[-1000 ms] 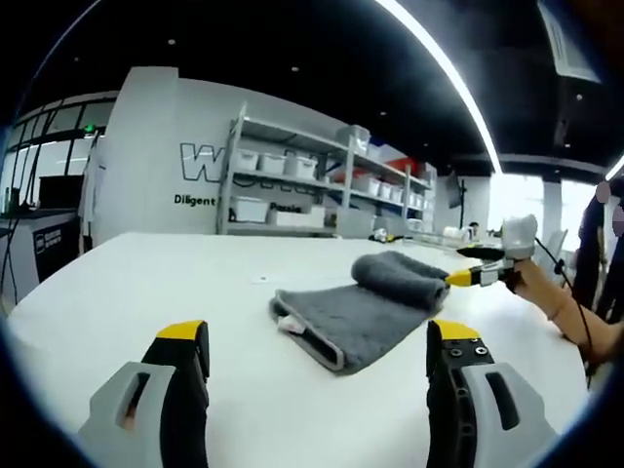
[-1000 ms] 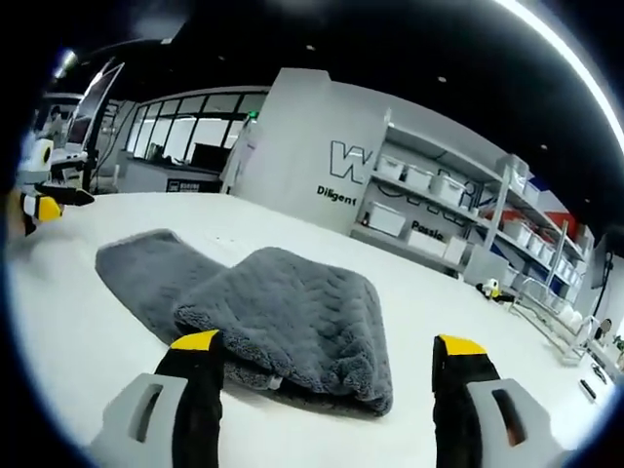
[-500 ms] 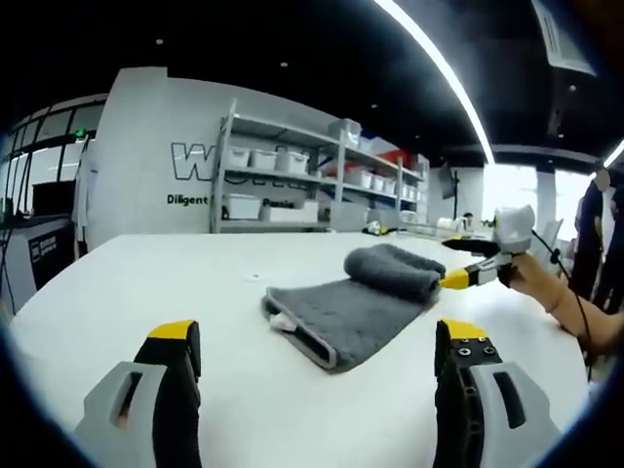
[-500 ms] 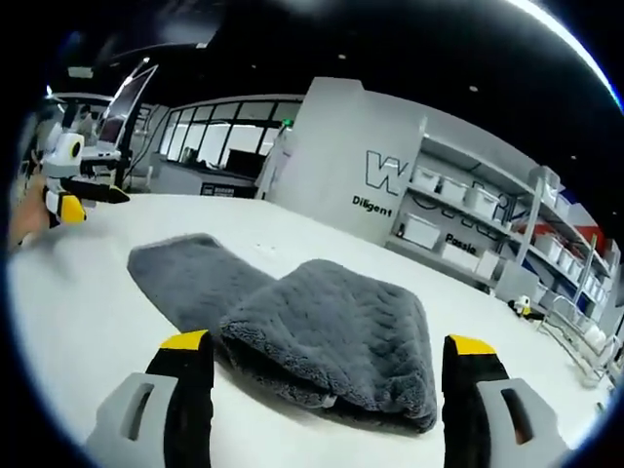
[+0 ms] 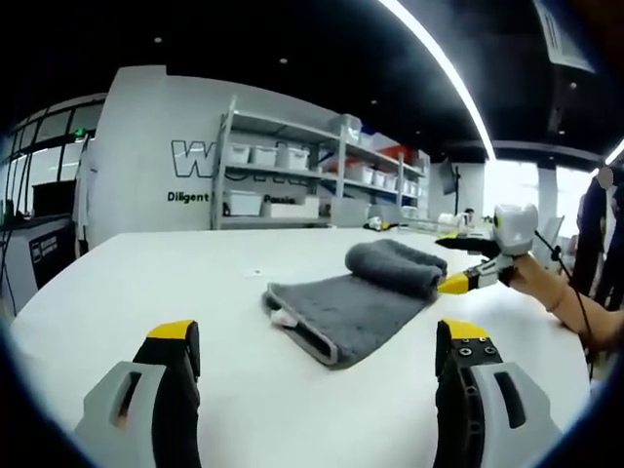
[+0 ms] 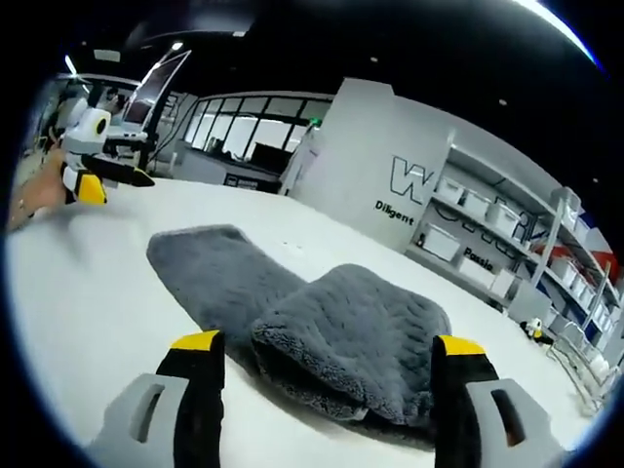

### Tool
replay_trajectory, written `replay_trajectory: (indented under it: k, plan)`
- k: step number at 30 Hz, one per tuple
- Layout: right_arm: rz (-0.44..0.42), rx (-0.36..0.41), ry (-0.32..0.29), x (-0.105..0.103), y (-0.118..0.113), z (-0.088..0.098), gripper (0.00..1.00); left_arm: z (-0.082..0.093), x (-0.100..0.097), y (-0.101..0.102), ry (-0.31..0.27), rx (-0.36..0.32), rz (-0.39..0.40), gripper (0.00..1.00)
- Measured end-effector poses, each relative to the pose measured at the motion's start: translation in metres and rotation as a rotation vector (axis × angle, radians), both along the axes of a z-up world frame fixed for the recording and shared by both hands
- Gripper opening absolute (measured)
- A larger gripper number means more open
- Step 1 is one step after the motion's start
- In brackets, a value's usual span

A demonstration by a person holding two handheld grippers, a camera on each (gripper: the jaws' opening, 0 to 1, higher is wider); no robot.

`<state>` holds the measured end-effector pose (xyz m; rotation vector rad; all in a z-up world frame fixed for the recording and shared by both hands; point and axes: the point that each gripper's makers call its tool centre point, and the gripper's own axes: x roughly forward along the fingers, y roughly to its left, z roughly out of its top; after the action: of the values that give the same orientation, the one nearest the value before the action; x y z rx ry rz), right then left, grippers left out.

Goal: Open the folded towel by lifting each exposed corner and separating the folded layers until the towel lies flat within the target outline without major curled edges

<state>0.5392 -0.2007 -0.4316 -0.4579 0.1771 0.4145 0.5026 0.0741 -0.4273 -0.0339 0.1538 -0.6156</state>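
Right gripper view: right gripper [image 6: 322,390] is wide open and empty, right at the towel's [image 6: 341,336] folded-over end on the white surface [image 6: 88,283]. Looks like approach stage; next it needs to pinch that top layer.

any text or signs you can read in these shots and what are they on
"Diligent": small dark word on the grey wall, under the big letters.
"W": first of the big outlined letters on that wall; the shelving hides the rest.
"Passio": on the same wall, cut off by shelving.
Bin labels: too small to read.
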Motion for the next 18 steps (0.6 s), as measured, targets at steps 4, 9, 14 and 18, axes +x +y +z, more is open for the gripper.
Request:
replay_trajectory:
  k: [4, 9, 14, 18]
  plan:
    - [0.013, -0.007, -0.019, 0.001, 0.004, 0.002, 0.66, 0.000, 0.000, -0.001, 0.000, 0.003, -0.004, 0.99]
    - [0.079, -0.104, -0.049, -0.001, 0.029, -0.006, 0.48, -0.002, 0.000, -0.003, 0.011, 0.003, -0.011, 0.99]
    - [0.099, -0.176, -0.061, 0.001, 0.041, -0.014, 0.28, -0.001, 0.000, -0.004, 0.010, 0.002, -0.014, 0.99]
    - [0.098, -0.197, -0.051, 0.003, 0.039, -0.019, 0.12, 0.001, 0.001, -0.004, 0.005, -0.003, -0.016, 0.99]
